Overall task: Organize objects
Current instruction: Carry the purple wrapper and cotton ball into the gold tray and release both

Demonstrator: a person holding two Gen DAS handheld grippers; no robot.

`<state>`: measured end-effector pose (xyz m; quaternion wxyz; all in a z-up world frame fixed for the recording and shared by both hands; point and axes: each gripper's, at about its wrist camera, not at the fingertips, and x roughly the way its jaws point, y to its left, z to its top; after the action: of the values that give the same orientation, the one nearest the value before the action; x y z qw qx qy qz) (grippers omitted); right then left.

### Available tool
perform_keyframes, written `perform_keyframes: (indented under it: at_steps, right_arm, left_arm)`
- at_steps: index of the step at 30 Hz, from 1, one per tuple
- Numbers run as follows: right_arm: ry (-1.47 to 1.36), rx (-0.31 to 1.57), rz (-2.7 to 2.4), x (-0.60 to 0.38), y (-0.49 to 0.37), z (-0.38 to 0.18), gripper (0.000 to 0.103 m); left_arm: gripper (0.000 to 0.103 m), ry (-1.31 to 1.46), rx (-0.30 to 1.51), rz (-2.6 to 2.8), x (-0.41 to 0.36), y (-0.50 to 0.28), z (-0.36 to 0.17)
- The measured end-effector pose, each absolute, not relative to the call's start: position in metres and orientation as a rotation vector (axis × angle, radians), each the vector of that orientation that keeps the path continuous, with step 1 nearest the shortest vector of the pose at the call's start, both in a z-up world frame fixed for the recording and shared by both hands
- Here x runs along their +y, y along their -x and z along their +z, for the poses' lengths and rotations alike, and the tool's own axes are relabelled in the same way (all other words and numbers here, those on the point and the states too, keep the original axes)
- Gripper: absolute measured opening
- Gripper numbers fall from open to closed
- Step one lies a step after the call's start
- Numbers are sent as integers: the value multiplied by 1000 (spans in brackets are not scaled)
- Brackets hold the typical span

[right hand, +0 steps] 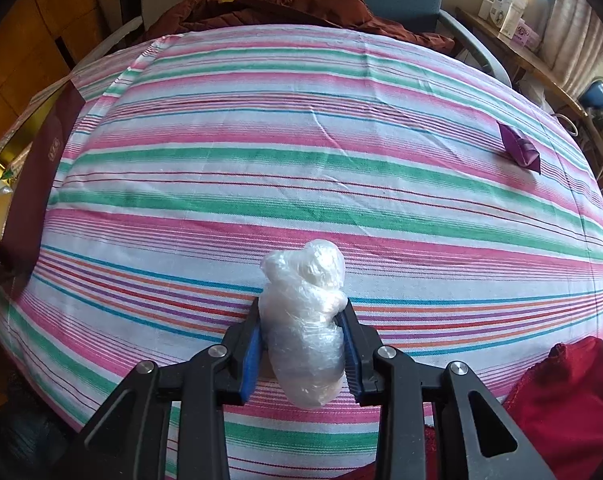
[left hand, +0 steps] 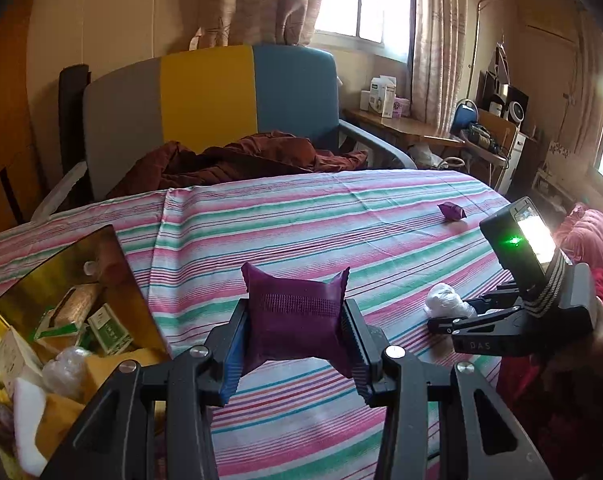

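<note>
My left gripper [left hand: 295,334] is shut on a purple sachet [left hand: 295,320] and holds it above the striped bedsheet [left hand: 301,216]. My right gripper [right hand: 303,344] is shut on a white plastic-wrapped bundle [right hand: 305,320]; the bundle also shows in the left wrist view [left hand: 445,300], at the right gripper's tip. A second purple sachet [left hand: 452,211] lies on the sheet at the far right, also in the right wrist view [right hand: 519,148]. An open box [left hand: 73,280] with a gold inner lid holds several small packets, at the left of the left gripper.
A crumpled brown blanket [left hand: 241,160] lies at the bed's far end before a grey, yellow and blue headboard [left hand: 205,96]. A red cloth [right hand: 569,392] lies at the near right edge. A cluttered side table [left hand: 401,124] stands by the window.
</note>
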<state>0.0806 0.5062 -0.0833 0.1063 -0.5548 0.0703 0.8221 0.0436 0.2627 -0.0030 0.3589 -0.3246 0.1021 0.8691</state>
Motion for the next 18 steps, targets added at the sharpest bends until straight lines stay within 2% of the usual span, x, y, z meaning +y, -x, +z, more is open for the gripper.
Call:
perform_keyframes:
  at_steps: [8,18]
  right_arm:
    - [1539,324,2543,485,-74,-53,35]
    - [1408,328,2924,367,-24,13,35]
  left_arm:
    - [45,842,165,2309,209,-30,17]
    - [45,900,-38,2542,102,9,34]
